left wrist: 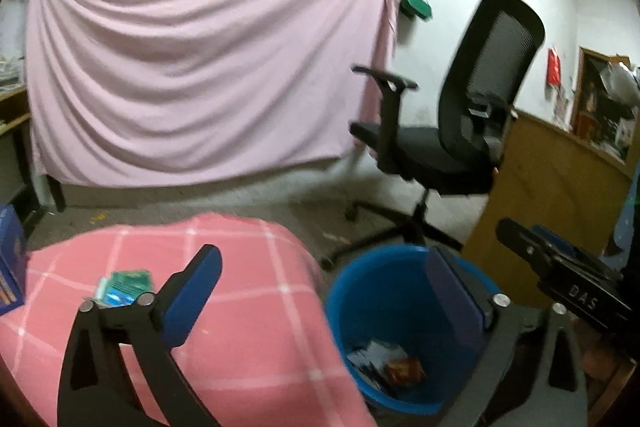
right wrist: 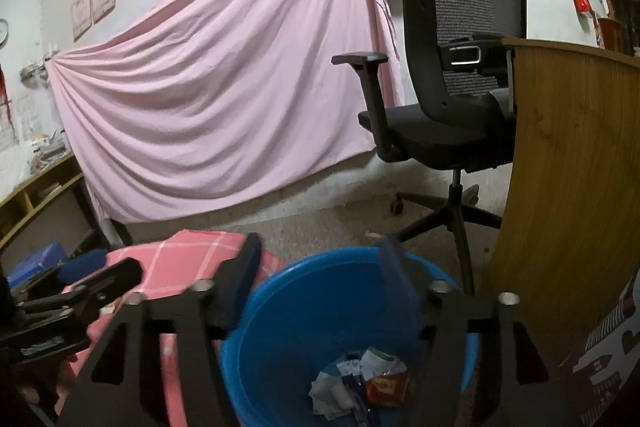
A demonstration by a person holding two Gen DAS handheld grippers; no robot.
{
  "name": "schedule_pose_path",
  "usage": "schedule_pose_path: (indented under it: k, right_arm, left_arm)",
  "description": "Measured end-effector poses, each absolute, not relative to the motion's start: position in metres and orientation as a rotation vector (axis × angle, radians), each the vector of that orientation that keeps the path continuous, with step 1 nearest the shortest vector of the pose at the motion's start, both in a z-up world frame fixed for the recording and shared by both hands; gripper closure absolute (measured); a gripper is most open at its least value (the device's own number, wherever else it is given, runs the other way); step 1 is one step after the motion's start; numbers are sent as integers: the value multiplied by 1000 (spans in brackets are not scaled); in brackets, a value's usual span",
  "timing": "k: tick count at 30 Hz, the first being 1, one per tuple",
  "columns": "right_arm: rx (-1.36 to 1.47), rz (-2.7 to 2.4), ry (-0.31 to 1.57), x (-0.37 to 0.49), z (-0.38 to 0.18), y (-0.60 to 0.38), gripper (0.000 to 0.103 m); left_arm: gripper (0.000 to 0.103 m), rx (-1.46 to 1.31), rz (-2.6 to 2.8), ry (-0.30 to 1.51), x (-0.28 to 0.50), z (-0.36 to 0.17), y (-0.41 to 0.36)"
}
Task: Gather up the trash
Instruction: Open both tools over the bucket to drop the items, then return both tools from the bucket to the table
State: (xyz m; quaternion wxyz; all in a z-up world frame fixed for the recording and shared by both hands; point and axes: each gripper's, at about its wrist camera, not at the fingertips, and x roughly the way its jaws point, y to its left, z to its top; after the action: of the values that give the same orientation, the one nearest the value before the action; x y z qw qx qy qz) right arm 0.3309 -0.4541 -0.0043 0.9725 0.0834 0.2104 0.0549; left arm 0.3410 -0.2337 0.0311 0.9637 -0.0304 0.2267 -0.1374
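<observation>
A blue bucket stands on the floor beside a table covered in a pink checked cloth. Several wrappers lie in its bottom, also shown in the right wrist view. A green and blue packet lies on the cloth. My left gripper is open and empty, spanning the table edge and the bucket. My right gripper is open and empty above the bucket. Each gripper shows in the other's view, the right one and the left one.
A black office chair stands behind the bucket. A wooden panel rises at the right. A pink sheet hangs on the back wall. A blue box sits at the left; low shelves stand beyond.
</observation>
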Motion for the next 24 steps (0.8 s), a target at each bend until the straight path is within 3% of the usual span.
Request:
schedule_pose_path:
  k: [4,9,24]
  right_arm:
    - [174,114,402,332,2,-447,19]
    - [169,122,366,333,8,-435,0]
    - [165,187,291,335,25,-391,0]
  left_arm:
    - [2,-50,-231,421,336,36,-219]
    - [2,-61,-200,389,331,40,-201]
    - [2,-79,-68,322,311,55,-142]
